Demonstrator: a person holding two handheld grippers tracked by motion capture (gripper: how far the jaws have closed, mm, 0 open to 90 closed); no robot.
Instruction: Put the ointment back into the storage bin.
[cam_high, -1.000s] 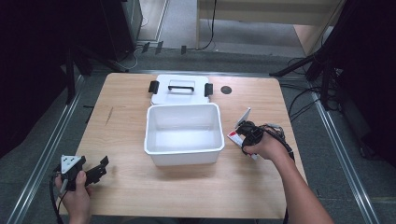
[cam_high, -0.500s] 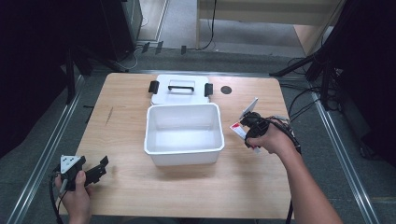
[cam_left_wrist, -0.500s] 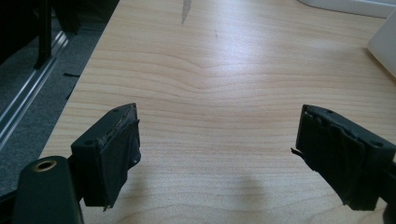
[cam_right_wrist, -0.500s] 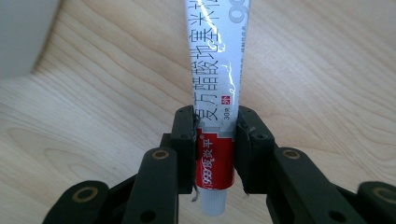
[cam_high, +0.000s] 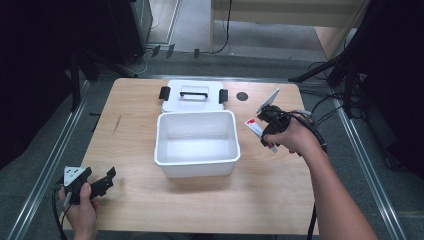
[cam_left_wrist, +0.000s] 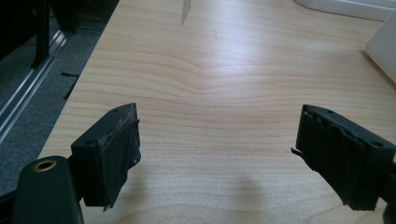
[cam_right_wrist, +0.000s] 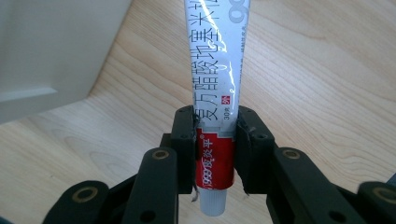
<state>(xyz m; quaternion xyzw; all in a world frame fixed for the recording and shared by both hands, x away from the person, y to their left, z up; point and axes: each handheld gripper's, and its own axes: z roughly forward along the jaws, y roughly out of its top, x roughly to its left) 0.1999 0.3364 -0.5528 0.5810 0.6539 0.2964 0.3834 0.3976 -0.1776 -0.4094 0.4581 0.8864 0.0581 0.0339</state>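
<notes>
Holding the tube (cam_right_wrist: 215, 100) near its capped end, my right gripper (cam_right_wrist: 215, 140) pinches it by the red band, with most of the tube's length sticking out past the jaws. I reckon that long unsupported end could swing or twist in the pinch if I tilt too fast, and a soft tube may squash and slip out. Just to the gripper's left sits the open white bin (cam_high: 196, 143), its near wall the thing most likely to catch the tube's tip. Beyond the bin lies its lid (cam_high: 193, 95). My left gripper (cam_left_wrist: 219, 154) rests spread wide and empty over bare desk (cam_high: 280, 200), well apart from all this.
</notes>
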